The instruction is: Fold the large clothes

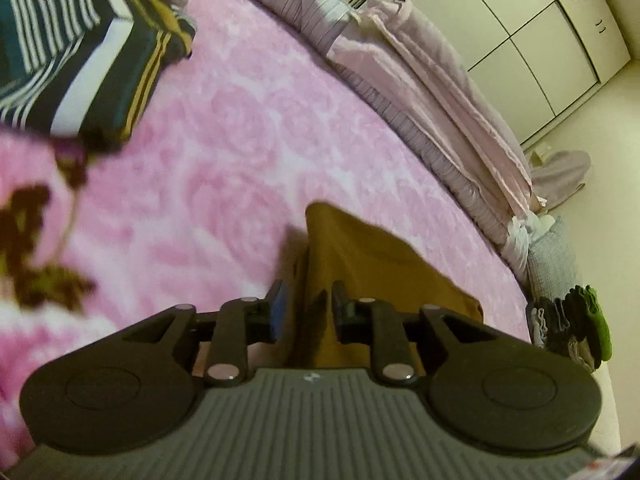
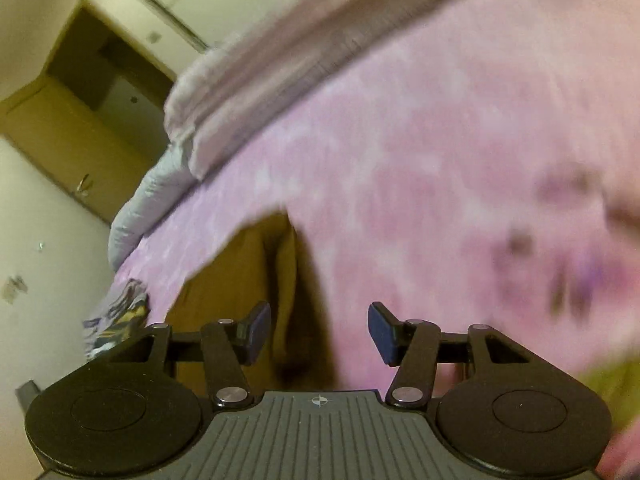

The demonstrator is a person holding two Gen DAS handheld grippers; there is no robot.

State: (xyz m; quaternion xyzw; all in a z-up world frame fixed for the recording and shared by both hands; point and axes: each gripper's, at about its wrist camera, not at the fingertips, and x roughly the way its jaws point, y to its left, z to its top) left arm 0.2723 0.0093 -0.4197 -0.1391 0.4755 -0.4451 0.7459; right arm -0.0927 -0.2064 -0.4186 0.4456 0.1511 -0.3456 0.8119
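Note:
A brown garment (image 1: 372, 264) lies on a pink blanket (image 1: 248, 120) that covers the bed. My left gripper (image 1: 309, 306) is narrowly closed with a raised fold of the brown cloth pinched between its fingers. The right wrist view is blurred by motion. There, my right gripper (image 2: 320, 332) stands open above the blanket (image 2: 420, 140). The brown garment (image 2: 240, 276) reaches under its left finger (image 2: 256, 332) and into the gap, and nothing is gripped.
A folded dark striped garment (image 1: 68, 40) rests at the upper left of the bed. Folded lilac bedding (image 1: 432, 92) runs along the far edge, with a wardrobe (image 1: 540, 40) behind. A stack of small clothes (image 1: 572, 328) sits at the right. A door (image 2: 80, 120) shows beyond the bed.

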